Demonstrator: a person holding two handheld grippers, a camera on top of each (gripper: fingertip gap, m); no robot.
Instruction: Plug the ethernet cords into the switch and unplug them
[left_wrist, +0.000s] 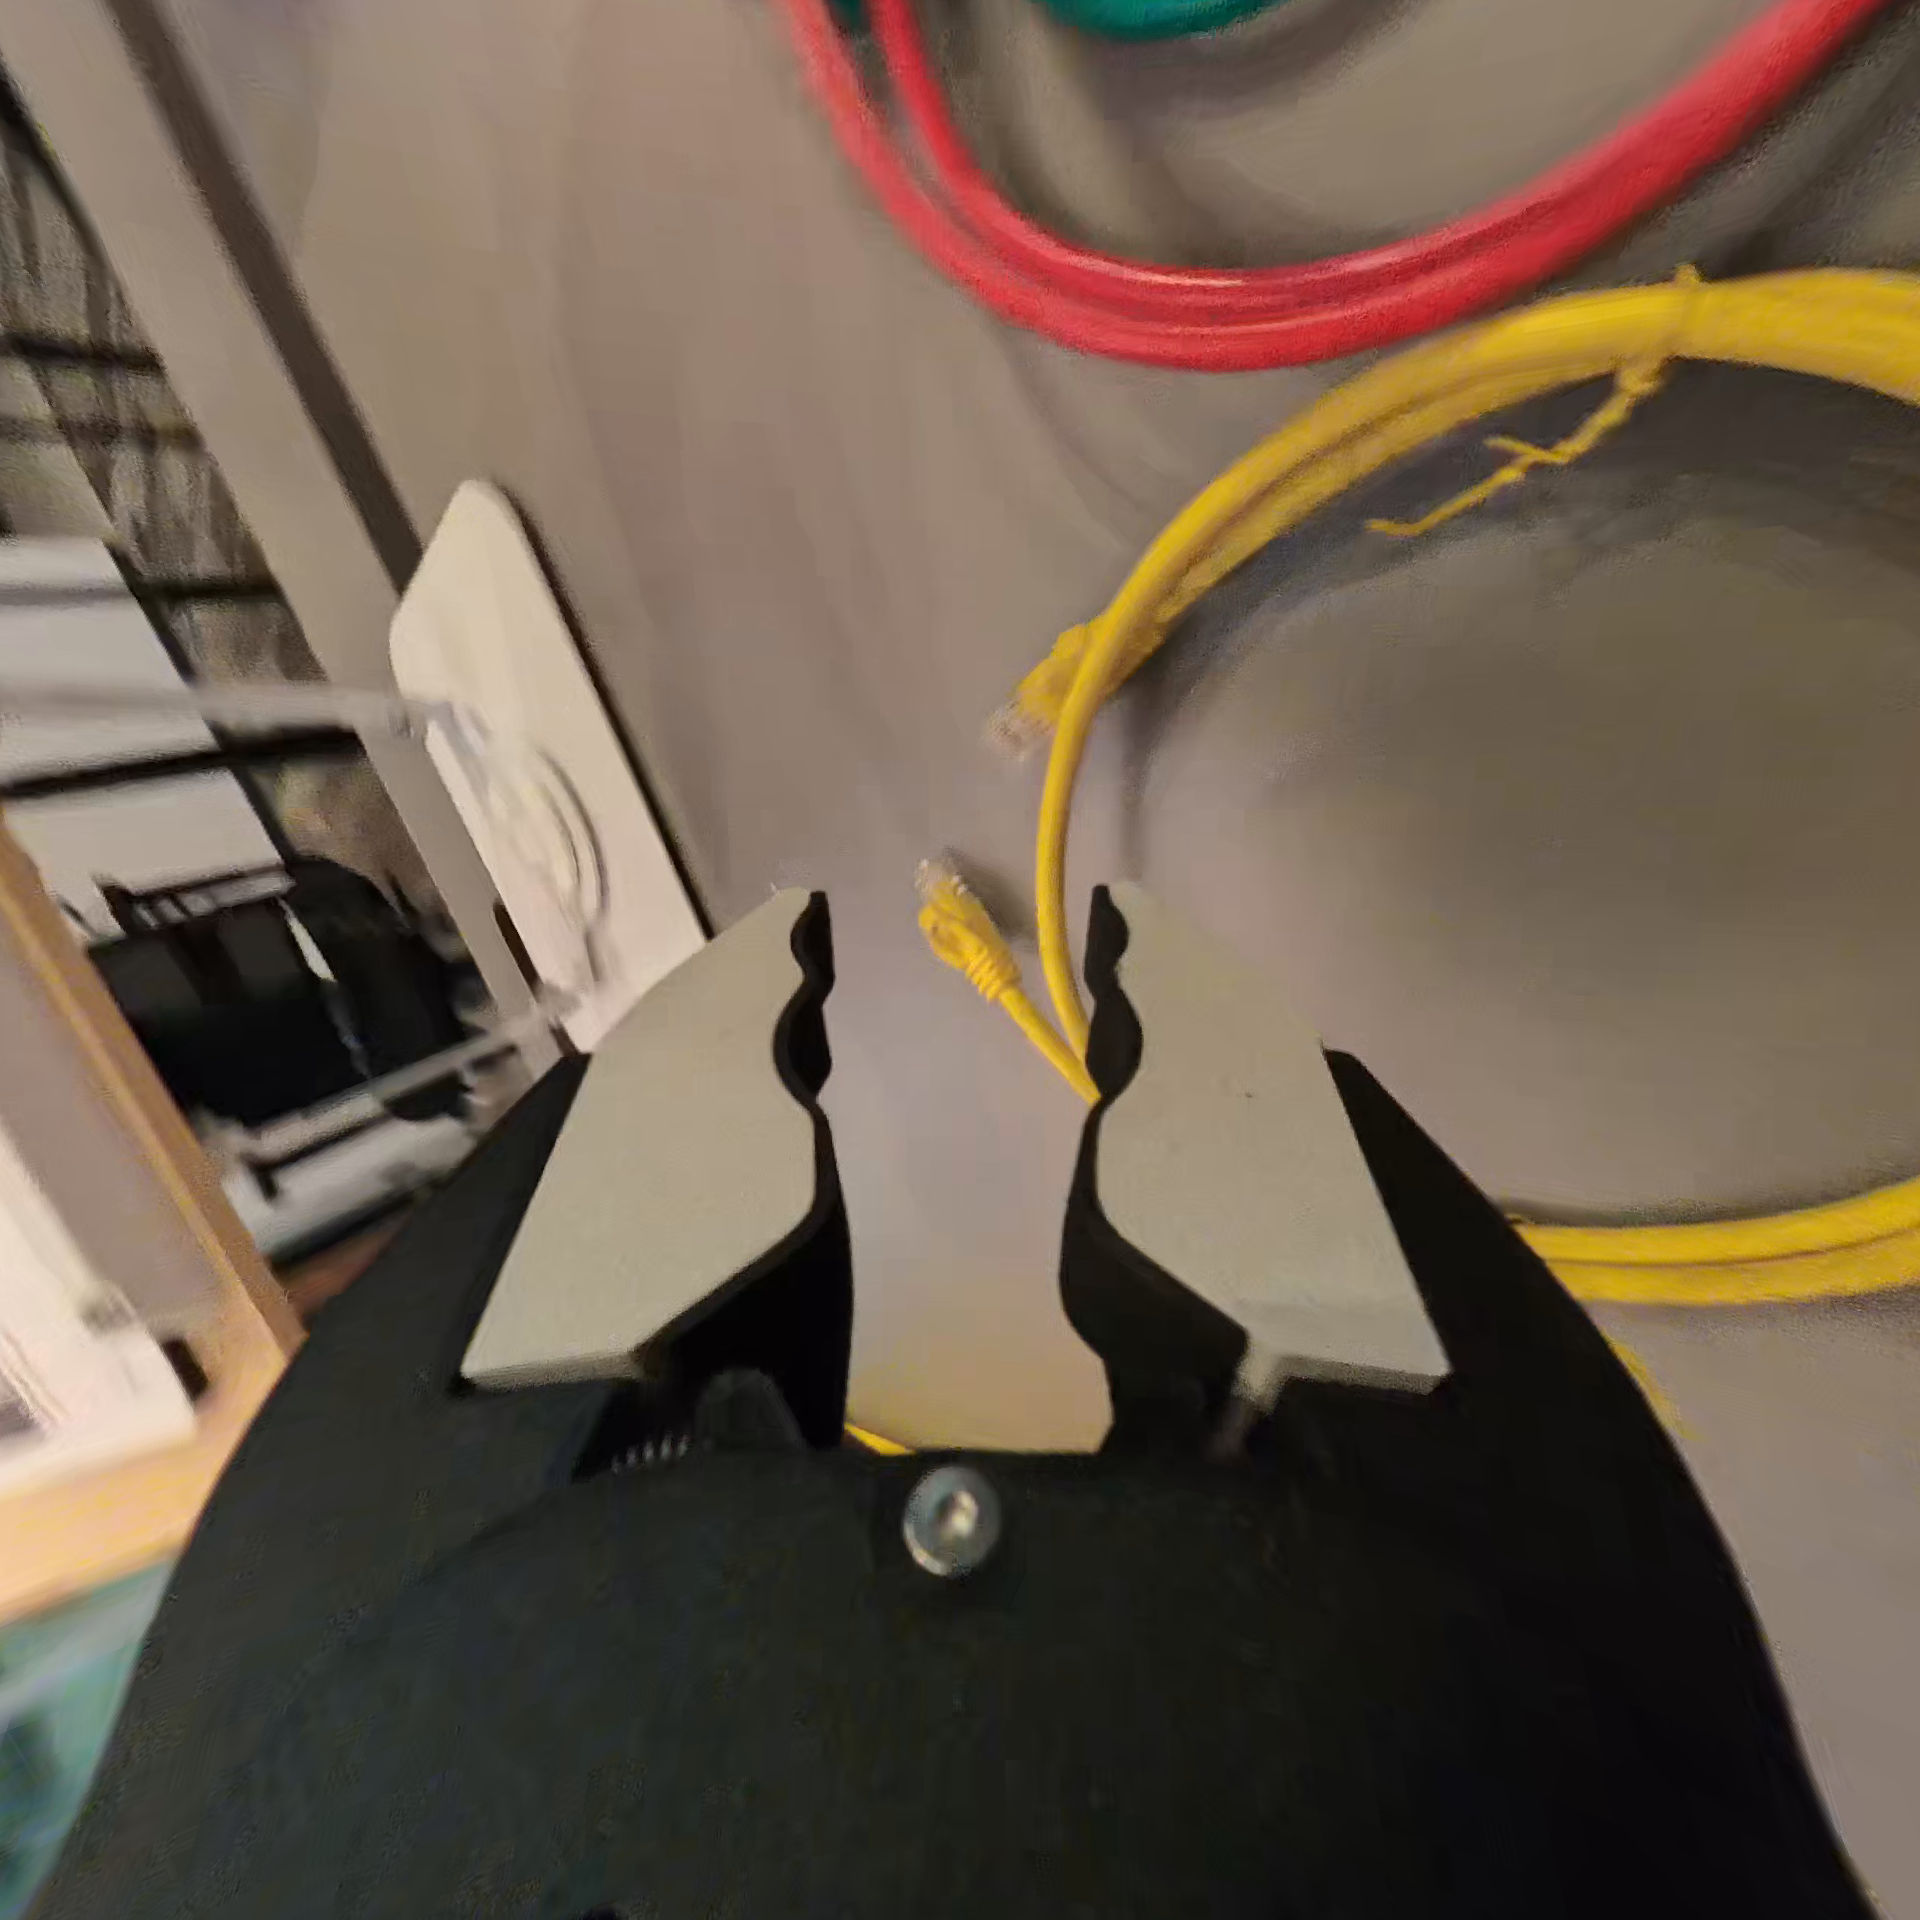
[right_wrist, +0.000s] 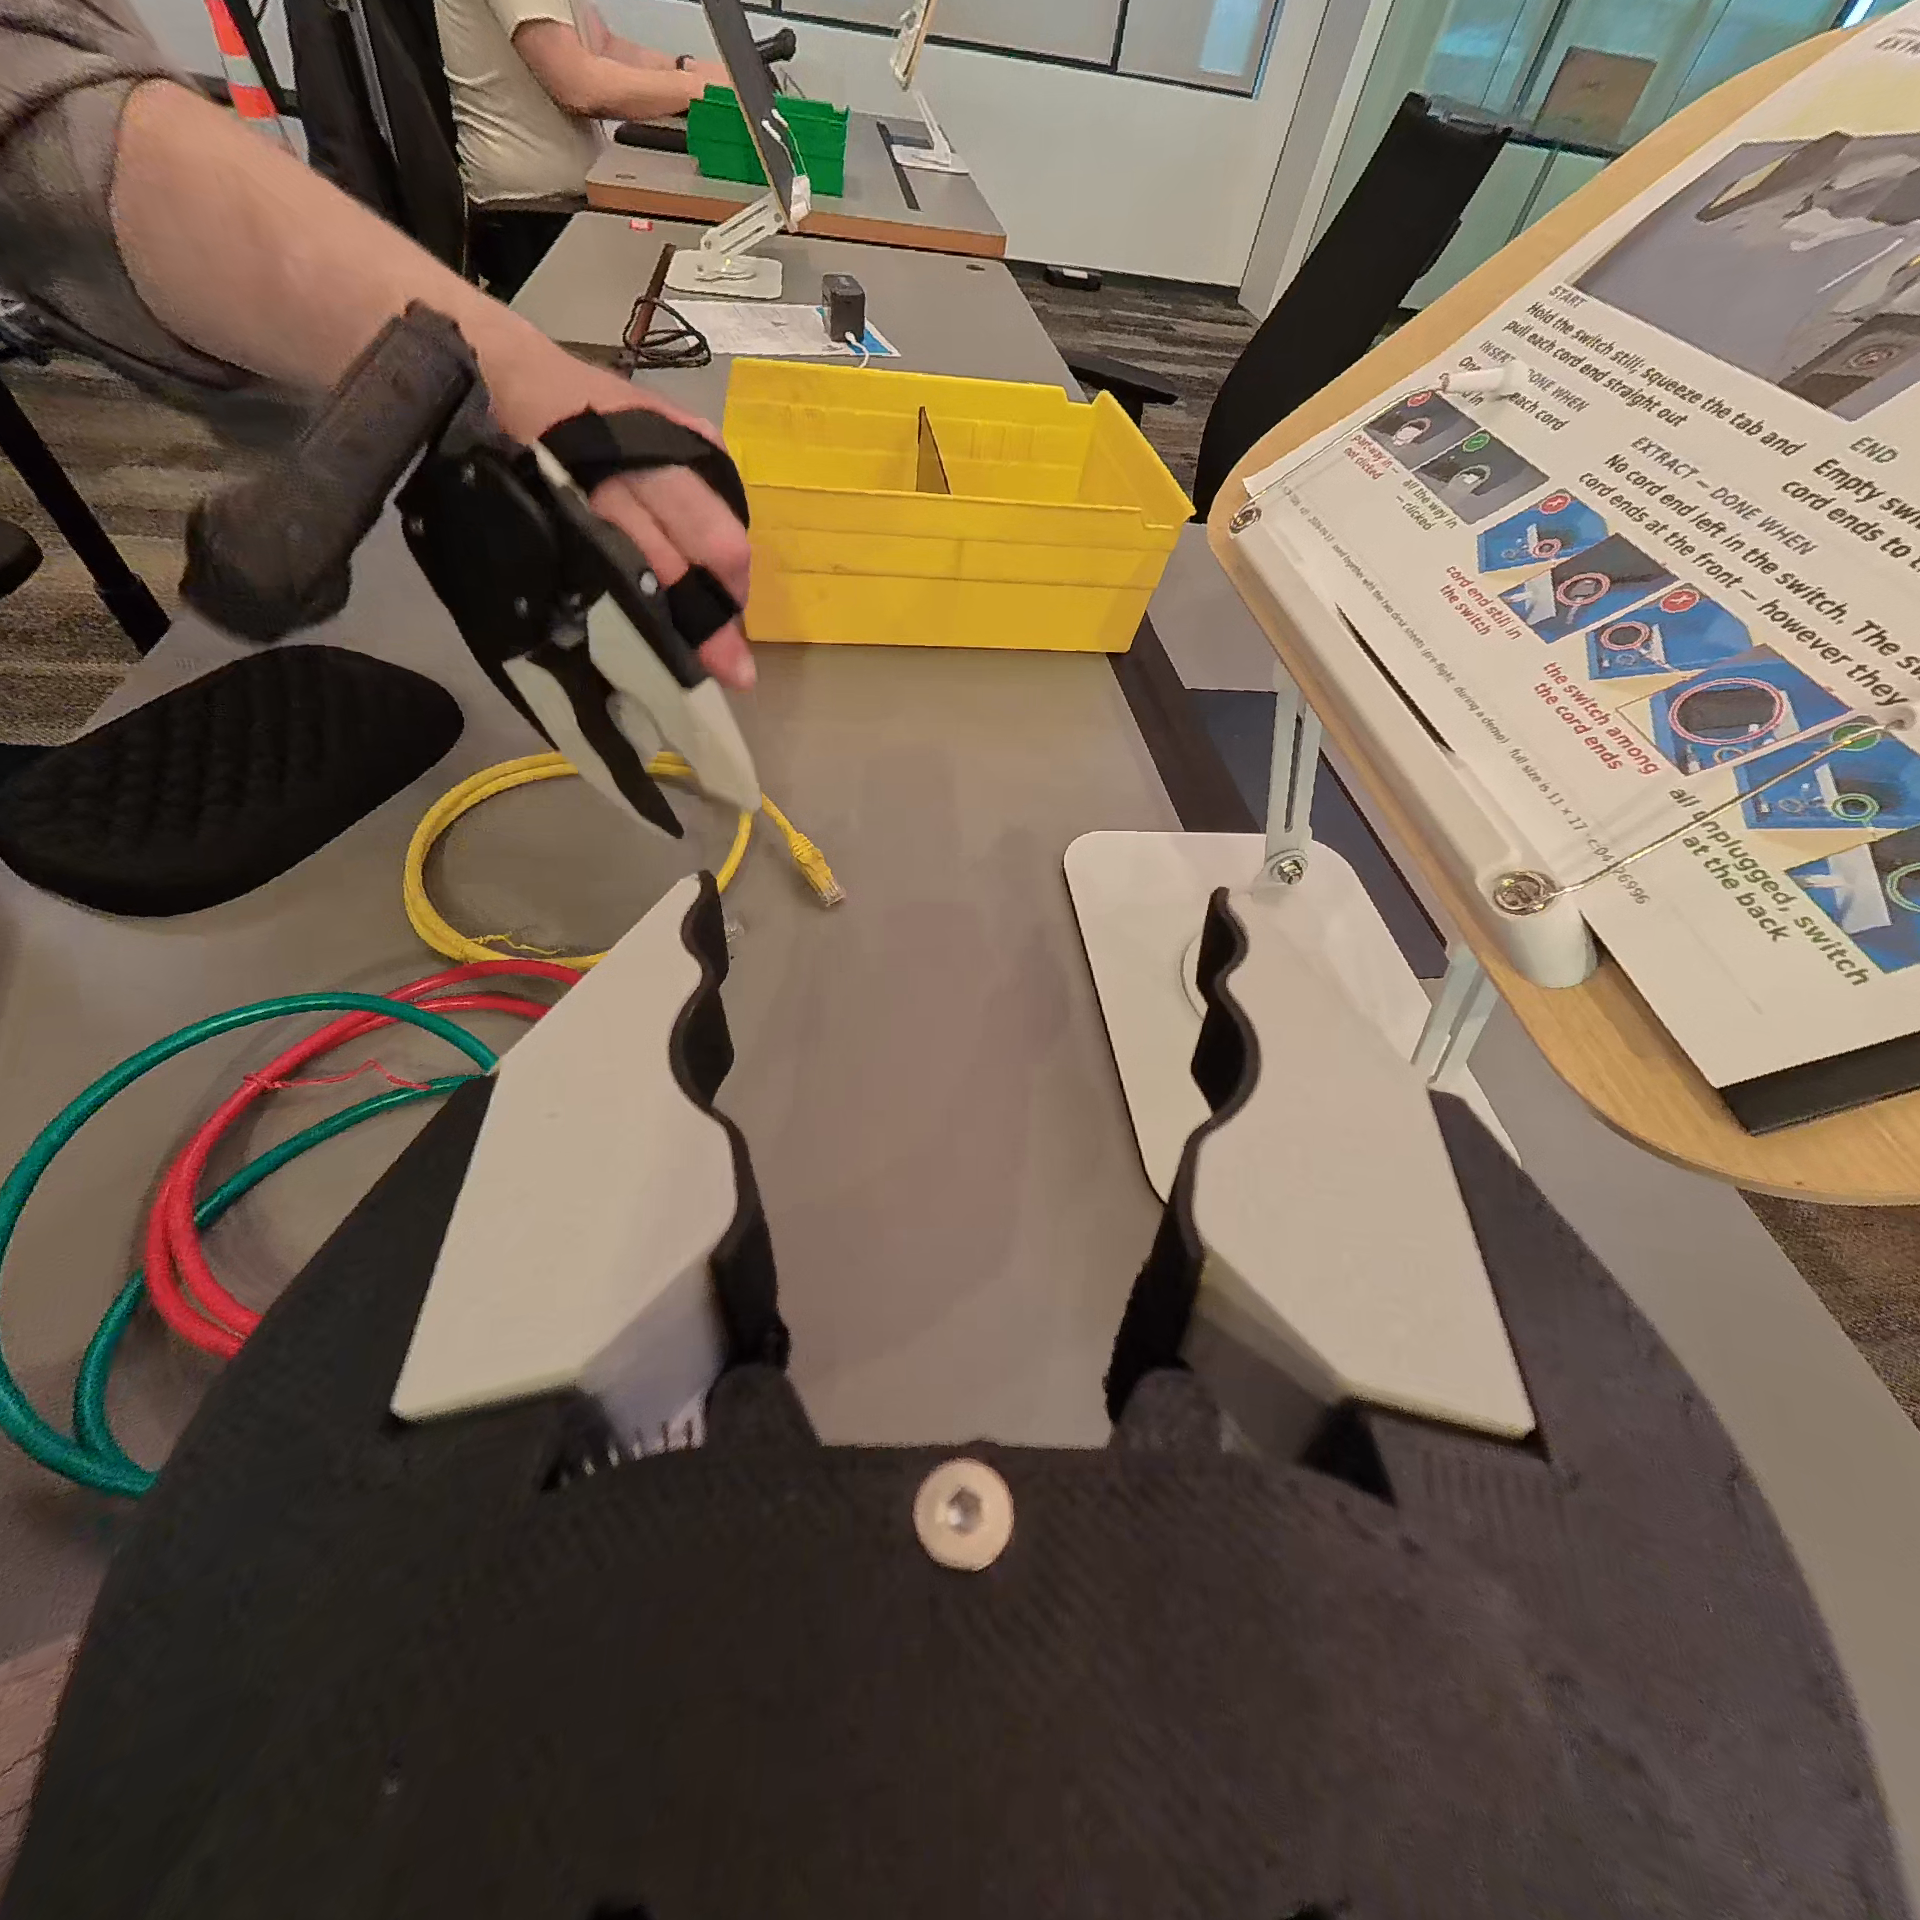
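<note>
Tongs on the left (right_wrist: 707, 816) point steeply down at the worktop (right_wrist: 935, 987), jaws narrowly parted and empty, tips just above the yellow cord (right_wrist: 436, 894) — a person's hand (right_wrist: 665, 540) strapped to the handle, forearm reaching in from the far left. In the left wrist view one yellow plug (left_wrist: 961, 935) lies between those tips (left_wrist: 956, 935), a second plug (left_wrist: 1029, 701) beyond them. Right tongs (right_wrist: 961, 914) hover level over bare worktop, jaws wide, holding nothing. Red cord (right_wrist: 208, 1226) and green cord (right_wrist: 62, 1351) coil at their left; a yellow bin (right_wrist: 935, 561) stands ahead, a white stand base (right_wrist: 1132, 935) beneath the right finger. No switch is in view.
</note>
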